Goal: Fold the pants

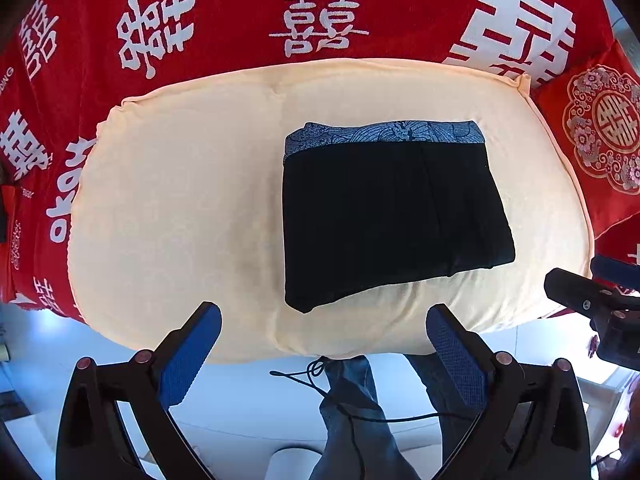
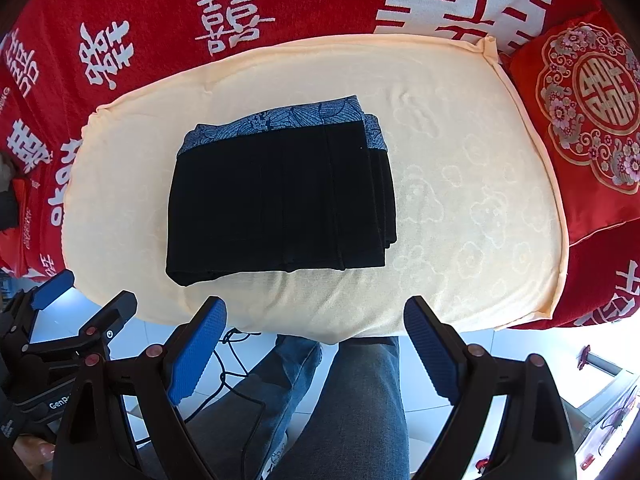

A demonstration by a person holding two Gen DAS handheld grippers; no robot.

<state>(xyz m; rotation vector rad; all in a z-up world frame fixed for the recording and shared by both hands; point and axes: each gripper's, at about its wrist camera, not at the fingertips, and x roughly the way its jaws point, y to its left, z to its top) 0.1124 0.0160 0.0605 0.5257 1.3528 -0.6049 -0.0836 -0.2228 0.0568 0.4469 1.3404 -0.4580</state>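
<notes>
Both tongs hang with jaws wide and nothing held: left gripper (image 1: 324, 332), right gripper (image 2: 316, 328). Ahead of them spreads a red bedcover (image 1: 224, 28); nearer lies a cream cushion (image 1: 180, 200). On it, just beyond the blue pads (image 2: 196, 356) and untouched, rest the folded black pants (image 2: 276, 204).

Both wrist cameras look down and forward from above the near edge of the cream cushion (image 1: 180, 200), close by; the left sits further left, and both share the folded pants (image 2: 280, 200) and red blanket (image 1: 240, 0)
</notes>
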